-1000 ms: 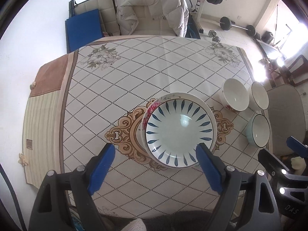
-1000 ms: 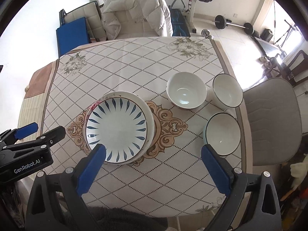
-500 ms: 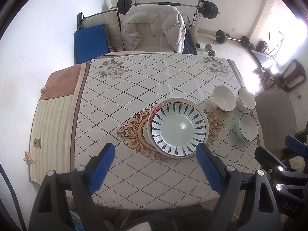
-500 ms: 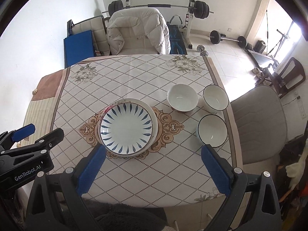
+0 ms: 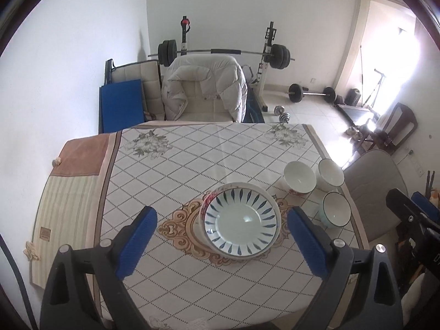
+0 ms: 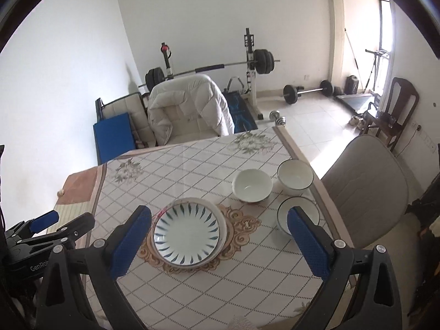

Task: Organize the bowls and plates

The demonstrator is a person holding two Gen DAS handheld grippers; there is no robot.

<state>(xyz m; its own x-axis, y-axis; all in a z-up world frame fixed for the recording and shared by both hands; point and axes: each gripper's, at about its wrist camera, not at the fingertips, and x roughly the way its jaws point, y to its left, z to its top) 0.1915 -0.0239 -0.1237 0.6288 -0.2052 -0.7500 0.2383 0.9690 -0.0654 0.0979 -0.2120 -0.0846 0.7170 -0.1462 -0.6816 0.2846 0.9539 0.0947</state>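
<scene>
The worktop [image 5: 192, 159], under a diamond-patterned cloth, lies below and ahead of both sets of jaws. The blue-leaf plate [image 5: 242, 221] sits stacked on a floral-rimmed plate [image 5: 210, 196] ahead of and between the left gripper [image 5: 221, 243]'s jaws, clear of both pads. Those jaws have just been opening and stand released, with nothing in them. The right gripper [image 6: 220, 243] is likewise spread wide and empty; the stack shows just inside its left jaw, and 1 dark-rimmed bowl [image 6: 295, 214] is partly hidden behind its right jaw. Beyond that sit a white bowl [image 6: 251, 184] and a second dark-rimmed bowl [image 6: 295, 177], close together near the worktop's edge. All 5 pieces look like glazed ceramic: stiff, fairly heavy, slick and chippable, I'd say. Each bowl is probably best pinched across its rim wall, 1 pad inside and 1 outside; the plates by the raised lip.
</scene>
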